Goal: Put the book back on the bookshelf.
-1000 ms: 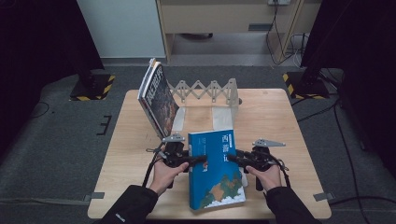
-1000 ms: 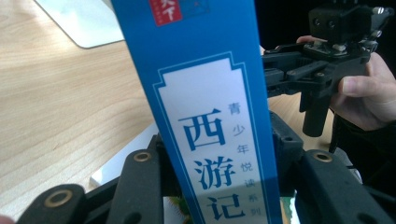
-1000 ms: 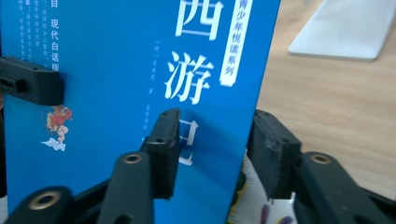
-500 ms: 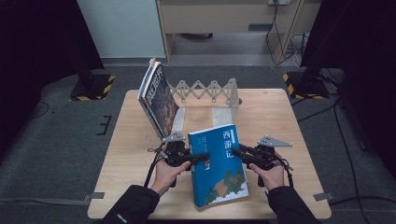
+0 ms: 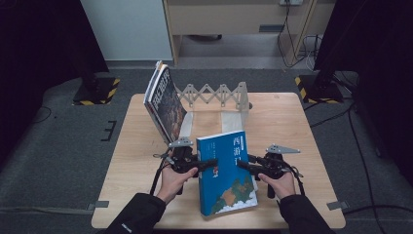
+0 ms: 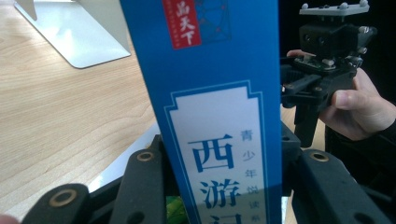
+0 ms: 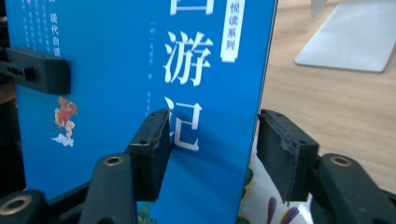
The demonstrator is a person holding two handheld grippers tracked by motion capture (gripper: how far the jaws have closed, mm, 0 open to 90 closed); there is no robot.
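Book (image 5: 225, 173), blue, titled 西游记, stands tilted on the table (image 5: 297, 122) between my hands. My left gripper (image 5: 214, 163) pinches its spine edge; my right gripper (image 5: 241, 165), jaws just opening, straddles the opposite edge with one pad clear.

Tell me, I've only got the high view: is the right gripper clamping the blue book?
Observer: No. In the right gripper view, the right gripper has just been opening its jaws. The blue book sits between them, with a gap at one pad.
Operator: And the left one?
Observer: In the left gripper view, the left gripper has its jaws tight against both sides of the book's spine.
Operator: What's on that spine?
Observer: A red label with white characters, near its top.
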